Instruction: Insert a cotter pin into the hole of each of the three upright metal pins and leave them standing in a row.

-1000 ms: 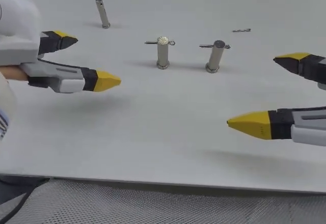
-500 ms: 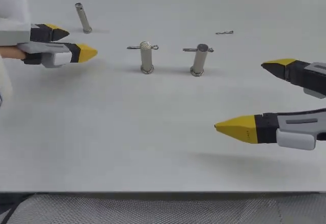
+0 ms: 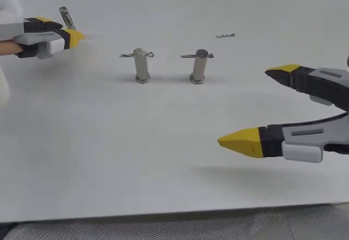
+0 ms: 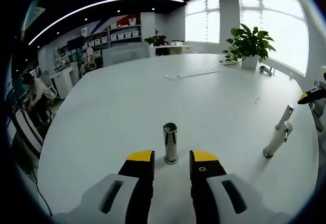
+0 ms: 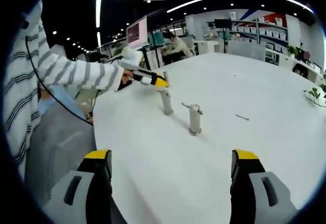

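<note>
Bare metal pin point(image 4: 170, 141) stands just ahead of left gripper's point(image 4: 172, 156) narrowly parted jaws; right gripper point(image 3: 243, 106) gapes wide.

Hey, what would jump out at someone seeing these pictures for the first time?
Mid-table, a silver metal pin and a second silver pin stand upright side by side, each with a wire cotter pin through its head. The right gripper gapes wide at near right; the left gripper, far left, aims its jaws at a bare third metal pin. A loose cotter pin lies beyond.
</note>
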A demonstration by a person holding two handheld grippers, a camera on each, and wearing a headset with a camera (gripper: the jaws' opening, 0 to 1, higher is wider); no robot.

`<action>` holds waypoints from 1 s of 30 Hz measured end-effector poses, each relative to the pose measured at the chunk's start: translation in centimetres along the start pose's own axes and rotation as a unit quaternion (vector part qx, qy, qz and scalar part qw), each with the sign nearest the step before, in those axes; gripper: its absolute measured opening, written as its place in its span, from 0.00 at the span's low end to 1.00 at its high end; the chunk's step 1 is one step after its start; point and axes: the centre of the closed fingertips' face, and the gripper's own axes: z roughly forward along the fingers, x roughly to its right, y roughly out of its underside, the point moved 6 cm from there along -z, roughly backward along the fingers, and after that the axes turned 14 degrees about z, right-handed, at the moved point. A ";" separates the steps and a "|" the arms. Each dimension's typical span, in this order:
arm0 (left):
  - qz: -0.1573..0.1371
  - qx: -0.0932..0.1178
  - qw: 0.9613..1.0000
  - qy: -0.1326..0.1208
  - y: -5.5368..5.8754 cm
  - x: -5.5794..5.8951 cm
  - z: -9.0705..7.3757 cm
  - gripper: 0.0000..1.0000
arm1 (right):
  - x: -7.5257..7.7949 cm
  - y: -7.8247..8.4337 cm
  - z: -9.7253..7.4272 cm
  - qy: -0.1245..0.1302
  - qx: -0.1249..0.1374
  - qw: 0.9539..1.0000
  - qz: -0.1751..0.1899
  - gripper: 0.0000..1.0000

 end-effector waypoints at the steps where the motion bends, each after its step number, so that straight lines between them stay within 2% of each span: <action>1: 0.000 0.001 1.000 0.000 -0.1 0.0 0.0 0.25 | 0.0 0.0 0.0 0.000 0.000 1.000 0.001 0.98; 5: 0.002 0.006 1.000 0.000 -0.4 0.0 0.2 0.24 | 0.1 0.0 0.1 -0.001 0.003 1.000 0.003 0.98; 7: 0.003 -0.004 1.000 -0.009 -0.2 0.0 0.4 0.24 | 0.2 0.1 0.1 -0.001 0.003 1.000 0.002 0.98; 12: 0.003 -0.004 1.000 -0.022 -0.2 -0.1 0.3 0.16 | 0.4 0.2 0.1 -0.001 0.004 1.000 0.005 0.98; 16: -0.002 -0.005 1.000 -0.030 -0.3 -0.3 0.2 0.15 | 0.6 0.4 -0.1 0.001 0.006 1.000 0.007 0.98; 18: -0.004 -0.005 1.000 -0.028 -0.3 -0.2 0.1 0.13 | 0.8 0.4 -0.1 0.003 0.008 1.000 0.009 0.98; 20: -0.006 -0.003 1.000 -0.013 -0.3 0.1 -0.1 0.08 | 0.9 0.5 -0.2 0.004 0.009 1.000 0.011 0.98; 22: 0.004 -0.006 1.000 -0.024 -0.4 0.0 -0.2 0.07 | 1.0 0.5 -0.2 0.006 0.010 1.000 0.012 0.97; 24: 0.049 -0.016 0.998 -0.034 -0.4 0.1 -0.5 0.07 | 1.0 0.6 -0.3 0.009 0.011 1.000 0.011 0.97; 27: 0.035 -0.015 0.999 -0.024 -0.6 0.8 -0.7 0.07 | 1.1 0.7 -0.3 0.010 0.010 1.000 0.011 0.96; 30: 0.041 -0.022 0.999 -0.026 -0.7 1.2 -1.1 0.07 | 1.0 0.7 -0.4 0.010 0.009 1.000 0.009 0.96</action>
